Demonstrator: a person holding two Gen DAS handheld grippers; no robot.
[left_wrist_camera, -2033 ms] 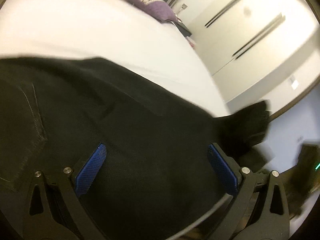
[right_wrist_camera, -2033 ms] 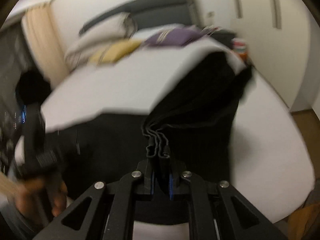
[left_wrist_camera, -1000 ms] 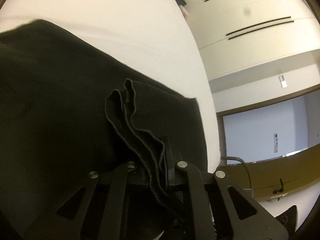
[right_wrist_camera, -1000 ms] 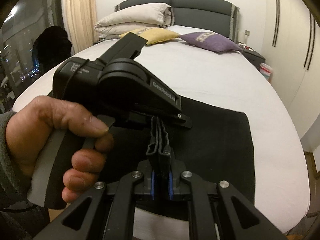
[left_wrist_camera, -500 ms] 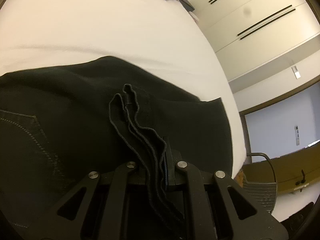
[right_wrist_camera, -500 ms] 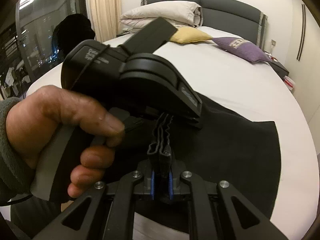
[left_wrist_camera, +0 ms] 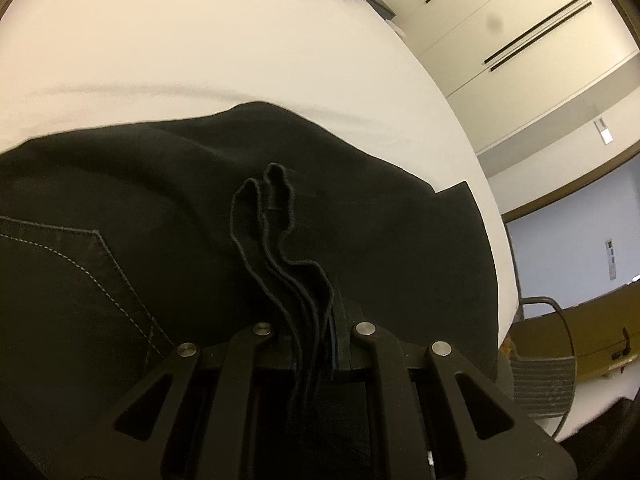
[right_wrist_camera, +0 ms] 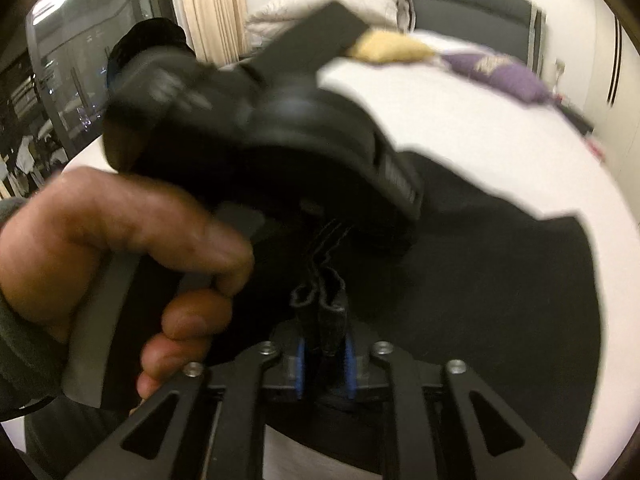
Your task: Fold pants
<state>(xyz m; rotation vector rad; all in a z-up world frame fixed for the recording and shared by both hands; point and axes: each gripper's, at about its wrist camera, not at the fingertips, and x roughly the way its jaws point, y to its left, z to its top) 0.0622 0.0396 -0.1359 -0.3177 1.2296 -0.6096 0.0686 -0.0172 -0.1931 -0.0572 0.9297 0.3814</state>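
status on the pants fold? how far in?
Done: the black pants lie on the white bed already doubled, several layered edges stacked together. In hand: left gripper and right gripper are both shut on that bunched edge, close together; the left hand fills the right view. Left: lay the edge down, release, smooth. Final fold shape can't be judged yet.

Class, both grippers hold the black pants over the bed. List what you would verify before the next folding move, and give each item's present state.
1. Left gripper shut on the pants: ok.
2. Right gripper shut on pants: ok.
3. All hem layers caught: cannot tell.
4. Lower part of the pants lying flat on the bed: ok.
5. Pillows far from the pants: ok.
6. Right view sharp enough to judge alignment: not ok, blurred.
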